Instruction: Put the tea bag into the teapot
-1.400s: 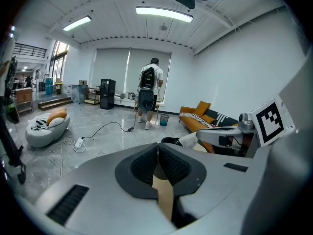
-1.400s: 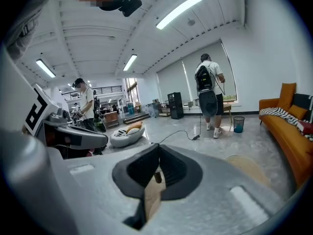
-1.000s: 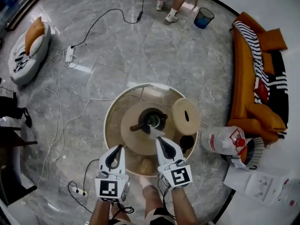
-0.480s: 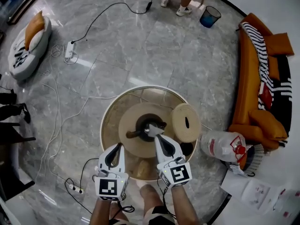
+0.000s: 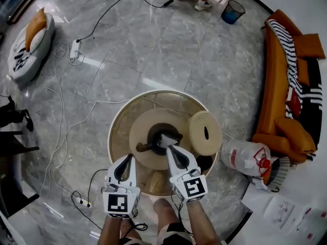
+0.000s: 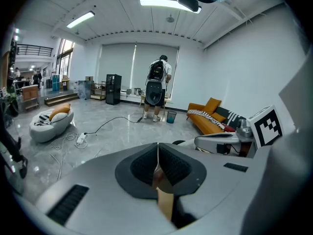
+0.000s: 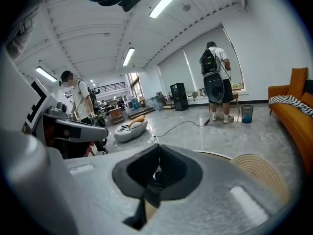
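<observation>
A dark teapot (image 5: 162, 130) with a side handle stands on a round woven mat (image 5: 139, 136) on the round table (image 5: 118, 120). My right gripper (image 5: 167, 148) is shut on a white tea bag (image 5: 164, 139), which sits over the teapot's open mouth. In the right gripper view the jaws of the right gripper (image 7: 158, 148) meet, with a thin pale strip between them. My left gripper (image 5: 126, 158) hovers over the table's near left edge, apart from the pot. Its jaws are shut on nothing, as seen on the left gripper (image 6: 157, 147).
A round woven lid (image 5: 205, 132) lies right of the teapot, with a small dark cup (image 5: 204, 162) near it. A plastic bottle (image 5: 245, 156) and an orange sofa (image 5: 278, 86) are to the right. Cables and a power strip (image 5: 75, 49) lie on the floor, left.
Both grippers have sunk and moved forward. The tea bag in the right gripper has come closer to the teapot's mouth.
</observation>
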